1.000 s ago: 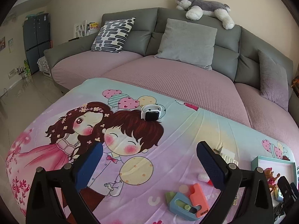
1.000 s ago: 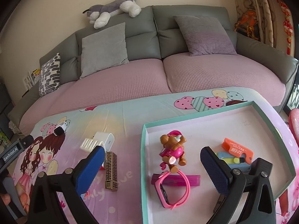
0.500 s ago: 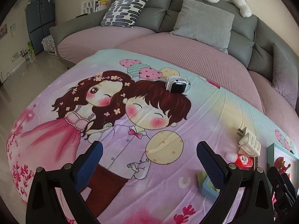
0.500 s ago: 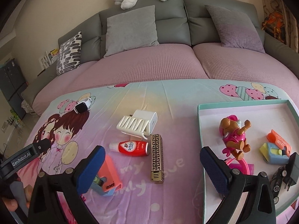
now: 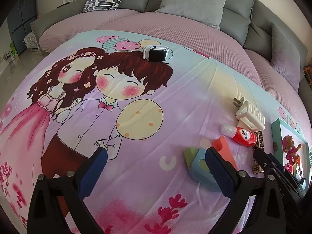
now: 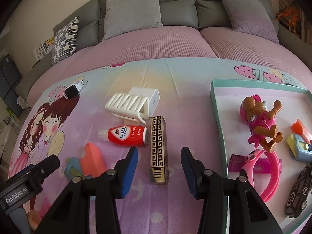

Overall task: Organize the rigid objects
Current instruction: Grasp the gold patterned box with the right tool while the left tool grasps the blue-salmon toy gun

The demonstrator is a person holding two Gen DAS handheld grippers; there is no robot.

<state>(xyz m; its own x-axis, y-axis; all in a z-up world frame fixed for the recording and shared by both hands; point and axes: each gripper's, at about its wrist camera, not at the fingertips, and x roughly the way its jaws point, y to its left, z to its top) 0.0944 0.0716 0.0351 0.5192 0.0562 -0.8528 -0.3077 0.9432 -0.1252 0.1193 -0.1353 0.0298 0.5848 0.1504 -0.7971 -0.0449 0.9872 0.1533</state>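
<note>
R gripper (image 6: 159, 172) narrower, now over gold bar (image 6: 158, 150) | L gripper (image 5: 156, 172) maybe lower

"LION" on the red bottle (image 6: 126, 136); "GenRobot.AI" on the left gripper (image 6: 16, 193).

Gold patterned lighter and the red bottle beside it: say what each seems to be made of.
Gold lighter: likely metal, polished; it glints, with a crisp black key pattern. Red bottle: seemingly plastic, glossy red printed label or sleeve, translucent whitish ribbed cap. Neither is certain from looks alone.
</note>
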